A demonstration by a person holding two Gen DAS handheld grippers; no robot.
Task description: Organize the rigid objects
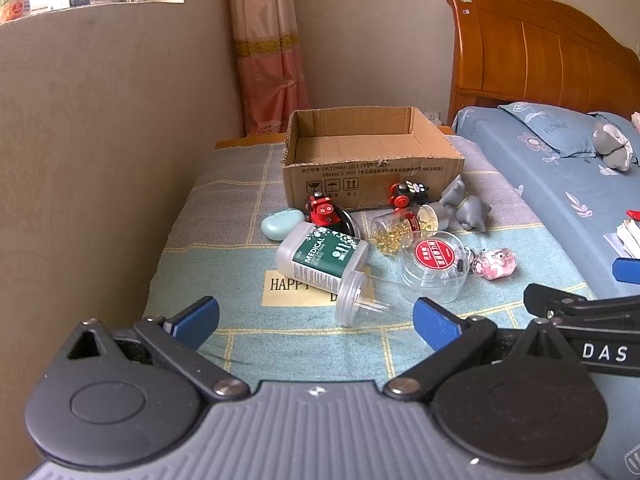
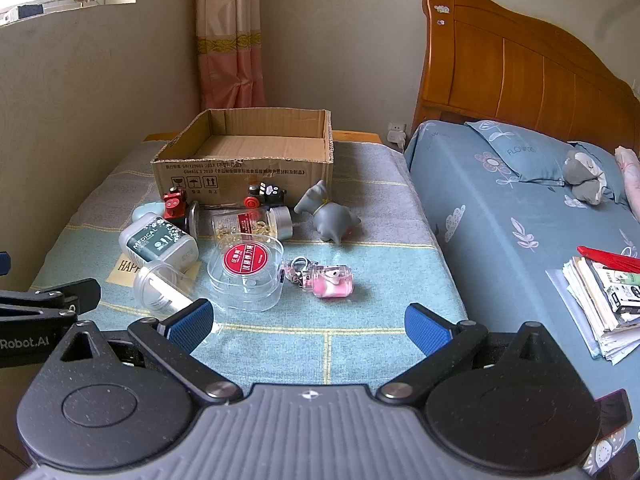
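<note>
An open, empty cardboard box [image 1: 372, 160] [image 2: 244, 164] stands at the back of a cloth-covered table. In front of it lie a green MEDICAL bottle [image 1: 320, 258] [image 2: 158, 246], a clear cup [image 1: 354, 300] [image 2: 160, 294], a clear tub with a red label [image 1: 436, 266] [image 2: 246, 276], a jar of yellow capsules [image 1: 400, 226] [image 2: 250, 222], a pink keychain [image 1: 496, 264] [image 2: 330, 282], a grey animal figure [image 1: 466, 204] [image 2: 328, 212], two red toy trains [image 1: 322, 210] [image 2: 264, 196] and a mint case [image 1: 280, 224]. My left gripper [image 1: 316, 322] and right gripper [image 2: 308, 324] are open and empty, short of the pile.
A wall runs along the table's left side. A bed with blue bedding [image 2: 500, 216] and a wooden headboard [image 2: 520, 68] lies to the right, with a stack of papers [image 2: 600, 304] on it. A curtain [image 1: 268, 48] hangs behind the box.
</note>
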